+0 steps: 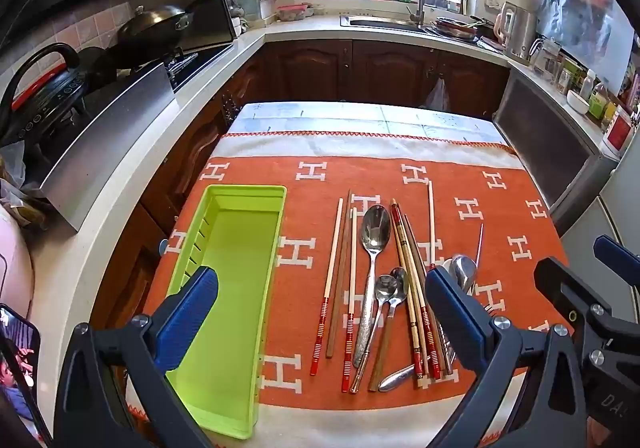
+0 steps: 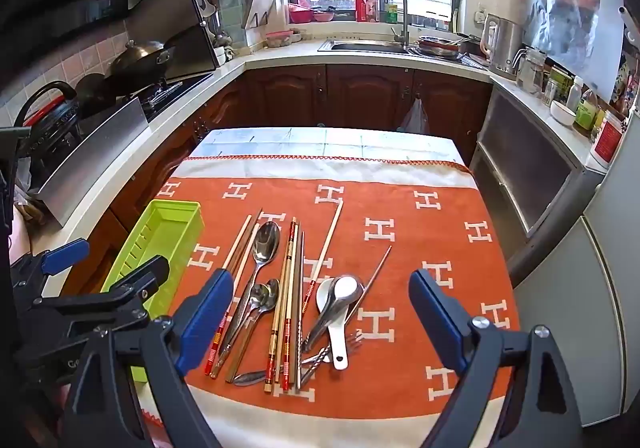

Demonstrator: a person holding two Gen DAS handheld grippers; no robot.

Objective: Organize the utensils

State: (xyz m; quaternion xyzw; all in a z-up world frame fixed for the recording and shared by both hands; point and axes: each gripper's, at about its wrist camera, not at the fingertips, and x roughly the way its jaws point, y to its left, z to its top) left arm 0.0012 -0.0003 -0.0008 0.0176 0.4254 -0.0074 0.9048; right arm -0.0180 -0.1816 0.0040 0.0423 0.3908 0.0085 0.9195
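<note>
A lime-green tray [image 1: 236, 248] lies lengthwise at the left of the orange cloth [image 1: 500, 184] with nothing in it; it also shows in the right wrist view as tray [image 2: 168, 232]. To its right lies a loose row of utensils: several chopsticks [image 1: 333, 260], a large metal spoon [image 1: 375, 232], two small spoons [image 1: 390, 286]. The right wrist view adds a white ceramic spoon [image 2: 337, 332], a small fork [image 2: 352, 340] and a thin metal stick [image 2: 376, 276]. My left gripper [image 1: 320, 280] hovers open above the tray and chopsticks. My right gripper [image 2: 322, 280] hovers open over the pile, holding nothing.
The cloth-covered table [image 2: 320, 140] stands in a U-shaped kitchen. A stove with a wok [image 1: 156, 24] runs along the left counter, a sink [image 1: 384, 22] sits at the back, and a steel appliance [image 2: 532, 176] and fridge stand right. A phone [image 1: 16, 360] shows lower left.
</note>
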